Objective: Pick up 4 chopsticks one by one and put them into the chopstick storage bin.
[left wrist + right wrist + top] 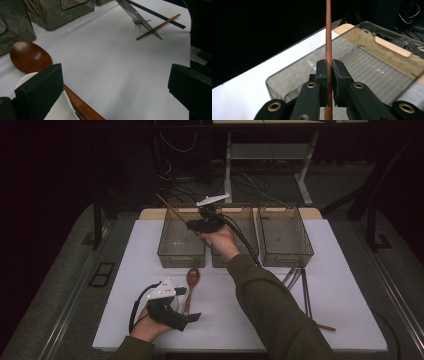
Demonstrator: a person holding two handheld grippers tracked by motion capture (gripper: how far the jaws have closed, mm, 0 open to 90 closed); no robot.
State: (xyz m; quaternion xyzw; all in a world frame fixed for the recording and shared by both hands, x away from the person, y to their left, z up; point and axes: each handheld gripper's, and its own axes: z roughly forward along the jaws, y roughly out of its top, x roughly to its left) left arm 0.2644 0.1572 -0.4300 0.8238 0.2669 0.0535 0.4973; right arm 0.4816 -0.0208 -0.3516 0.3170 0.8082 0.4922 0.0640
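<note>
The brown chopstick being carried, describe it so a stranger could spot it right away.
Find the three clear bins along the table's far edge. Above the leftmost one, the right gripper pinches a thin brown chopstick; unlike its twin lying on the table, it is held in the air.

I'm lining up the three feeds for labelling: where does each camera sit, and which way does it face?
High view: above the person's side, looking forward and down on the white table and three clear bins; both forearms and hands show.
Left gripper view: rides the left gripper, low over the table, across the wooden spoon toward a fork; open jaws show.
Right gripper view: rides the right gripper, over the left bin; jaws shut on a brown chopstick.
The high view shares the spoon with the left gripper view, the held chopstick with the right.
</note>
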